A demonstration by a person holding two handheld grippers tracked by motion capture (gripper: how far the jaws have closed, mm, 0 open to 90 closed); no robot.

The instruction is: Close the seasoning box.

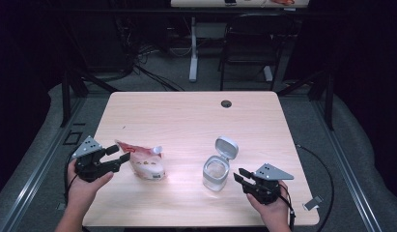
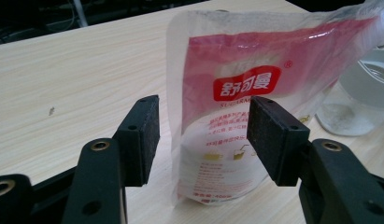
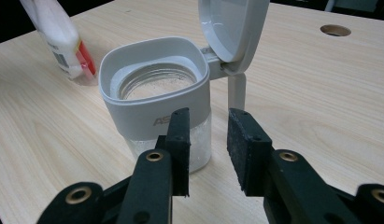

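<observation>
A red-and-white stand-up pouch (image 1: pixel 145 164) with a clear top stands on the wooden table (image 1: pixel 186 116), left of centre. My left gripper (image 1: pixel 120 153) is just left of it and open. In the left gripper view the pouch (image 2: pixel 236 93) stands just beyond the gripper (image 2: pixel 203 126), whose pads do not touch it. A glass jar (image 1: pixel 216 173) with a grey collar and a raised flip lid (image 1: pixel 226 146) holds some white powder. My right gripper (image 1: pixel 238 175) is open just right of the jar. In the right gripper view the jar (image 3: pixel 154 93) sits close ahead of the gripper (image 3: pixel 206 126), with nothing between the pads.
A round cable hole (image 1: pixel 226 103) lies near the table's far edge. A dark chair (image 1: pixel 249 43) and a desk leg stand beyond the table. A small flat object (image 1: pixel 313 203) lies off the table's right front corner. Bare wood stretches between pouch and jar.
</observation>
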